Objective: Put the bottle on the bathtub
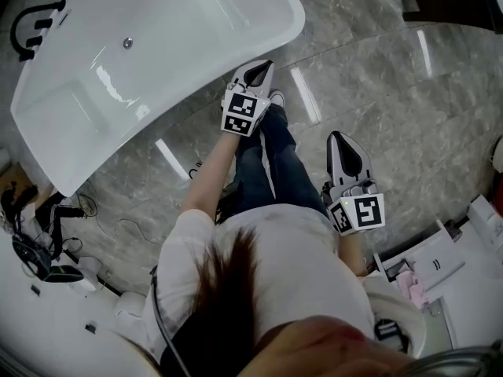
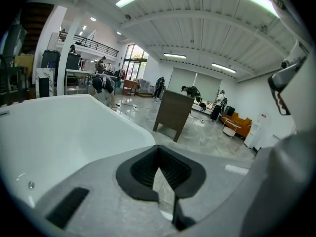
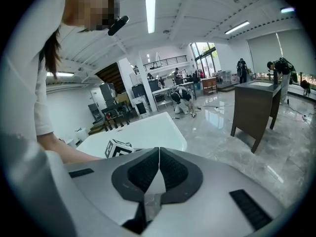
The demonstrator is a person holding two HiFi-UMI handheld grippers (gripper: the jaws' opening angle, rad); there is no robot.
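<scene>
No bottle shows in any view. The white bathtub [image 1: 157, 45] fills the upper left of the head view, with a small drain [image 1: 127, 43] in its floor. My left gripper [image 1: 262, 64] is held beside the tub's near rim, shut with nothing in it. In the left gripper view the pads meet at the tip of my left gripper [image 2: 158, 148], with the bathtub [image 2: 59, 137] to the left. My right gripper [image 1: 335, 135] hangs over the marble floor to the right, also shut and empty. In the right gripper view the bathtub [image 3: 140, 131] lies beyond my right gripper [image 3: 158, 150].
A black faucet [image 1: 35, 23] sits at the tub's far left end. Cables and gear [image 1: 39, 234] lie on the floor at the left. White furniture [image 1: 440, 265] stands at the lower right. A dark cabinet [image 2: 173, 113] [image 3: 256, 105] stands further off, with people in the distance.
</scene>
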